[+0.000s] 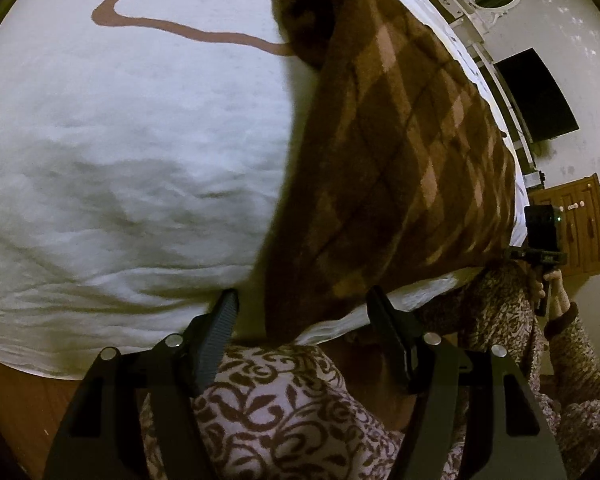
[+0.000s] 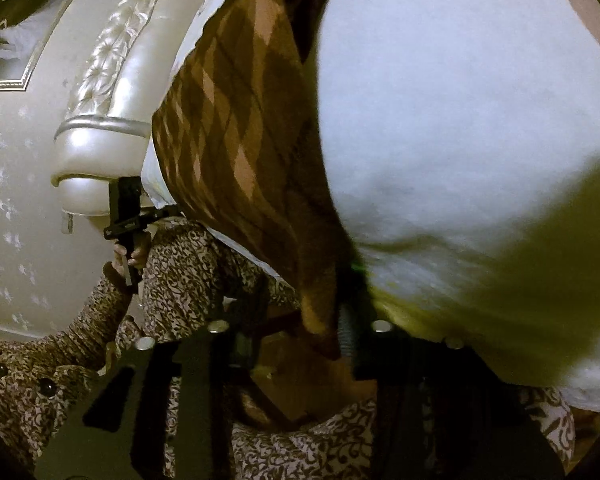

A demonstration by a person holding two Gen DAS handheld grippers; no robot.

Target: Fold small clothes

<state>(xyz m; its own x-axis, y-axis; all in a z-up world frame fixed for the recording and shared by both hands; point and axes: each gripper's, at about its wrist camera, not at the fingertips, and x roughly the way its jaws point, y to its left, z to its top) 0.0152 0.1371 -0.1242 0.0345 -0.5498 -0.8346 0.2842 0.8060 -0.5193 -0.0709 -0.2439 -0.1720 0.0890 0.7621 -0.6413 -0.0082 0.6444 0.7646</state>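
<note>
across bed (image 1: 100, 140), brown garment (image 1: 400, 140) (lengthwise)

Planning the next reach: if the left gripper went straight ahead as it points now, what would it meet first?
Probably the brown checked blanket, whose near edge lies just beyond the open left gripper, with the white cloth beside it; depth is unclear.

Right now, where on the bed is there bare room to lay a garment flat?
The white sheet is bare between the brown loop and the bed's near edge, on the open left gripper's side. The brown checkered blanket covers the strip beside it, toward the wall.
</note>
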